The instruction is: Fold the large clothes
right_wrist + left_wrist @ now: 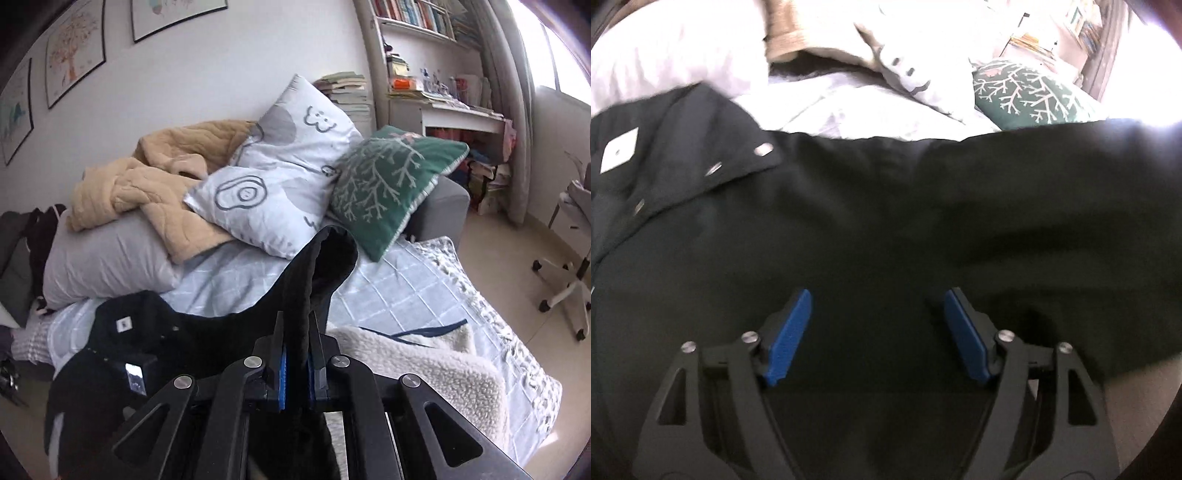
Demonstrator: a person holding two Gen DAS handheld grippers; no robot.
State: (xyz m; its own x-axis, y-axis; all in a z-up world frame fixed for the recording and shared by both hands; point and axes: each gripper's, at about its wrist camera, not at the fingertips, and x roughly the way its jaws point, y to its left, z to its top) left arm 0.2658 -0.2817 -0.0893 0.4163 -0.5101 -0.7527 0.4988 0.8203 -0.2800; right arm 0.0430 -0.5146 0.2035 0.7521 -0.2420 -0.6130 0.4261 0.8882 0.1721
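The black jacket [155,354] is lying across the bed [388,291], soft, bulky and probably rather heavy, so it is likely sagging wherever I am not holding it. My right claw [297,354] is clamping a raised fold; my left claw [877,325] is hovering apart above it, gripping nothing.

Pillows [295,177] block far side; bedspread [406,288] right prob. free.

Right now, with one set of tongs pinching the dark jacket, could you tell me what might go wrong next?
1. The right tongs pinch only a narrow fold of the black jacket; it may slip out.
2. The left tongs stand open above it, so one side goes unsupported.
3. Dragging could snag the fleece blanket.
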